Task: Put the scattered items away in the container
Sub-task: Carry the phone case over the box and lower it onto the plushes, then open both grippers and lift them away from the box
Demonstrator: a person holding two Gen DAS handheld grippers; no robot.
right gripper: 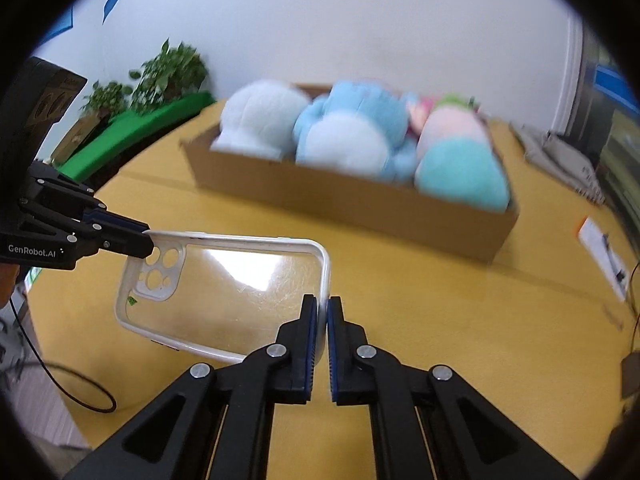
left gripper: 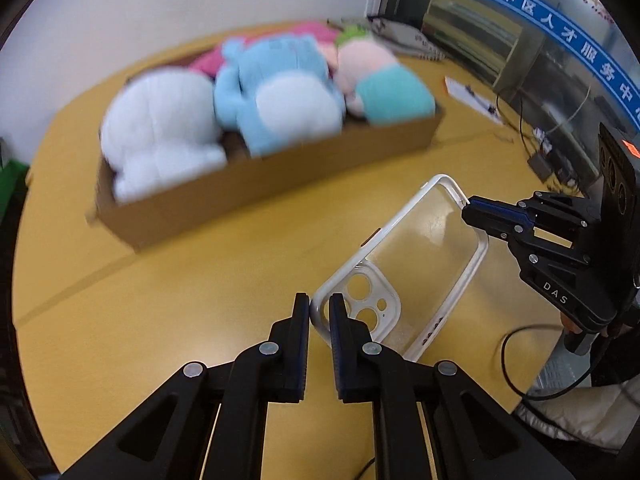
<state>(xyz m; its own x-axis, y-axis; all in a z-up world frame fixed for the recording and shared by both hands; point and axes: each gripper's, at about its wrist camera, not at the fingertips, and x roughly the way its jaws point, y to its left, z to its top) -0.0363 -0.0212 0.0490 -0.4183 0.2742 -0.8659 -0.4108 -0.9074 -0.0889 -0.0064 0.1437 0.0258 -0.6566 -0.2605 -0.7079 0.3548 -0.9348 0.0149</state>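
Left wrist view: we hold the clear white-rimmed phone case above the yellow table, left gripper and right gripper each clamped on opposite ends.

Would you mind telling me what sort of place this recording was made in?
Probably an office or public service centre: a blue banner with Chinese lettering on glass, potted plants by the wall, and a wooden table with cables.
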